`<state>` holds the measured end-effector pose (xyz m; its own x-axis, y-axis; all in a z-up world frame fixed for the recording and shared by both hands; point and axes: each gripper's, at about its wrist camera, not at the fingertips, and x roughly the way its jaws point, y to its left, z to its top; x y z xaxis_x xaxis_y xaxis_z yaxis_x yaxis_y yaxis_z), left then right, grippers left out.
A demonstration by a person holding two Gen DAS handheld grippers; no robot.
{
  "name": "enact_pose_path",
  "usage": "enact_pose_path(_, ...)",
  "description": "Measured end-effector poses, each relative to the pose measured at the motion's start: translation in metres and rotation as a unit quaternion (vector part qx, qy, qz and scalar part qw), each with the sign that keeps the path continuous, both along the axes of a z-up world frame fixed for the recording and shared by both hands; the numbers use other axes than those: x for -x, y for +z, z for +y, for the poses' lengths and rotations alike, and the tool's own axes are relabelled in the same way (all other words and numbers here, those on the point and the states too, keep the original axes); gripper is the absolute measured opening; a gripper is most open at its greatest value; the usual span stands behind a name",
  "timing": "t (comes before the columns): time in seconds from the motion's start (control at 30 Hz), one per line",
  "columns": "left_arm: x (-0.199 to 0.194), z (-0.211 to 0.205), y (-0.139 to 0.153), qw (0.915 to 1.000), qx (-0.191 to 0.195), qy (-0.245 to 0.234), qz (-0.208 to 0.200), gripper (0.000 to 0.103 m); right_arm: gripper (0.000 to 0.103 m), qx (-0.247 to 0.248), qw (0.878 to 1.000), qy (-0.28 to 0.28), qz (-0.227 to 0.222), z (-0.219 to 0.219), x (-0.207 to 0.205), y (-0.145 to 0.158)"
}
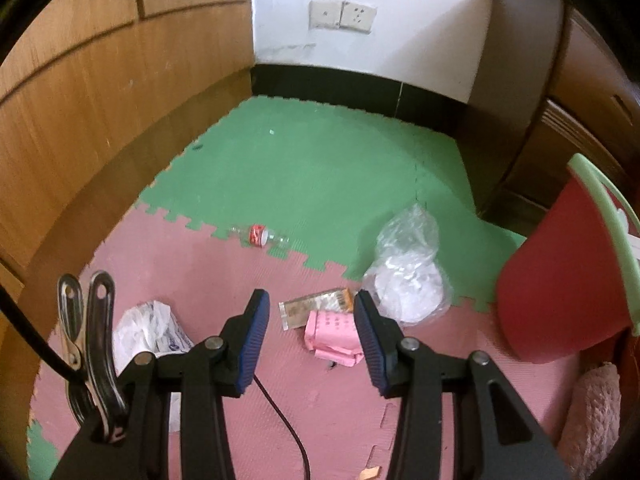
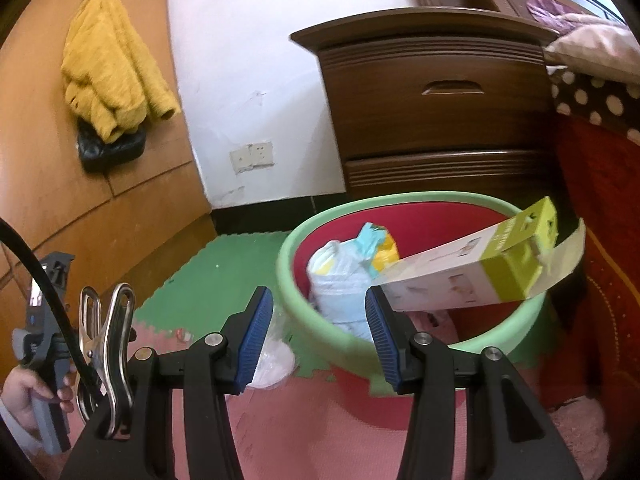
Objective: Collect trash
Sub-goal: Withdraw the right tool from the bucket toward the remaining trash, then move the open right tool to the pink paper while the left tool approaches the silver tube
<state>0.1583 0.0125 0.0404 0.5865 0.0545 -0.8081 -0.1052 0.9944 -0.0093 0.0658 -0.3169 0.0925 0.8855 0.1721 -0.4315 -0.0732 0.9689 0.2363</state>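
Note:
In the left wrist view my left gripper (image 1: 310, 300) hangs open above the pink floor mat, nothing between its blue pads. Just beyond its tips lie a pink packet (image 1: 330, 330) and a brown wrapper (image 1: 316, 304). A clear plastic bag (image 1: 408, 276) sits to their right, a small plastic bottle (image 1: 260, 236) farther off, a crumpled white bag (image 1: 148, 328) at the left. The red bucket (image 1: 560, 280) with a green rim stands at the right. My right gripper (image 2: 319, 300) is open before the bucket (image 2: 288, 272), which holds a white bag (image 2: 340, 276) and a green-and-white carton (image 2: 480, 276) jutting over its rim.
A wooden wardrobe (image 1: 80, 120) lines the left side. A dark dresser (image 2: 432, 100) and a red-covered bed (image 2: 600, 240) stand behind and right of the bucket. A person's hand (image 2: 24, 396) holds the other gripper's handle at lower left. A black cable (image 1: 288, 428) trails across the mat.

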Motion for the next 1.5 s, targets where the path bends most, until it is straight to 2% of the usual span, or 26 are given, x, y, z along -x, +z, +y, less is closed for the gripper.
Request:
enact_pose_path(0.37,-0.031,0.020,-0.068,0.9975,0.031,0.011,0.063,0.045,0.049,-0.005,1.000,0.003,0.009,0.045,0.004,-0.015)
enact_pose_path(0.53,-0.043,0.016,-0.092,0.9965,0.036,-0.009,0.075,0.046,0.049,-0.006,0.999,0.018,0.037,0.073,-0.008,-0.031)
enact_pose_path(0.73,-0.055,0.009,-0.117,0.9958,0.014,-0.033,0.084,0.048,0.049,0.002,0.996,0.033,0.077,0.108,-0.021,-0.061)
enact_pose_path(0.87,-0.059,0.010,-0.133,0.9927,0.038,-0.036,0.109,0.049,0.049,-0.003,0.994,0.043,0.105,0.126,-0.027,-0.084)
enact_pose_path(1.07,-0.064,0.002,-0.144,0.9903,0.041,-0.054,0.122,0.053,0.049,-0.007,0.989,0.052,0.138,0.142,-0.032,-0.109)
enact_pose_path(1.2,-0.066,-0.007,-0.154,0.9886,0.021,-0.067,0.133,0.054,0.049,-0.008,0.987,0.055,0.152,0.145,-0.034,-0.120)
enact_pose_path(1.5,-0.066,-0.005,-0.166,0.9886,0.022,-0.059,0.136,0.065,0.049,-0.014,0.984,0.054,0.168,0.143,-0.039,-0.133)
